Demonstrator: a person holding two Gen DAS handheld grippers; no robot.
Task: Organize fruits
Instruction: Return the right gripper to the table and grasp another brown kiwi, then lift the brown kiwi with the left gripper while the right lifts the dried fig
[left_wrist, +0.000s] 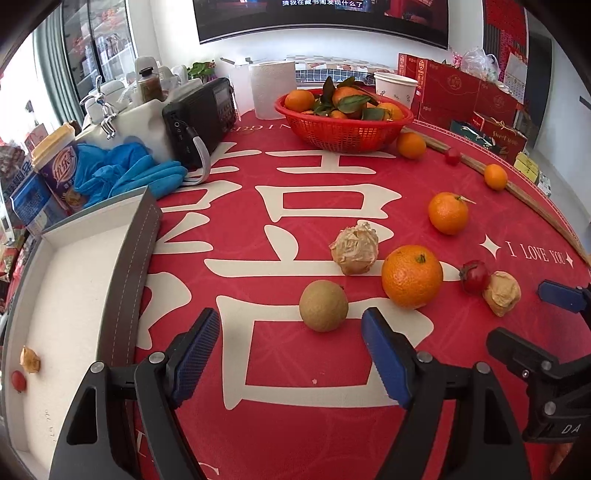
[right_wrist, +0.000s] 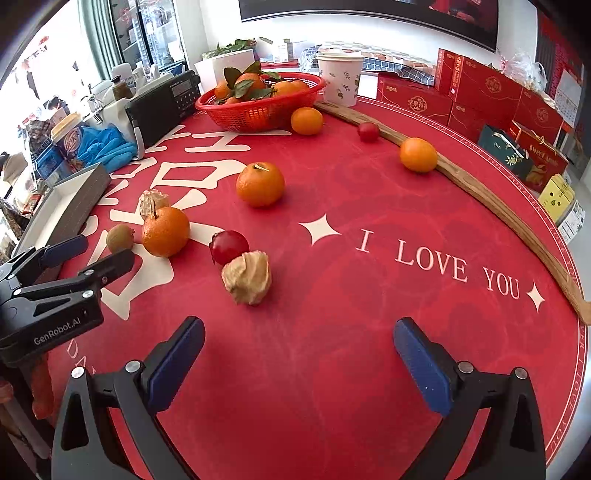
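Observation:
Loose fruit lies on the red tablecloth. In the left wrist view my left gripper is open and empty, just short of a brown-green kiwi-like fruit. Beyond lie a papery husked fruit, a big orange and a small red fruit beside another husked fruit. A white tray on the left holds a small red fruit and a husked one. My right gripper is open and empty, near a husked fruit and red fruit.
A red basket of leafy oranges stands at the back, with more oranges and a small red fruit scattered towards a wooden strip along the table's right edge. A black radio, blue gloves, paper cup and gift boxes surround.

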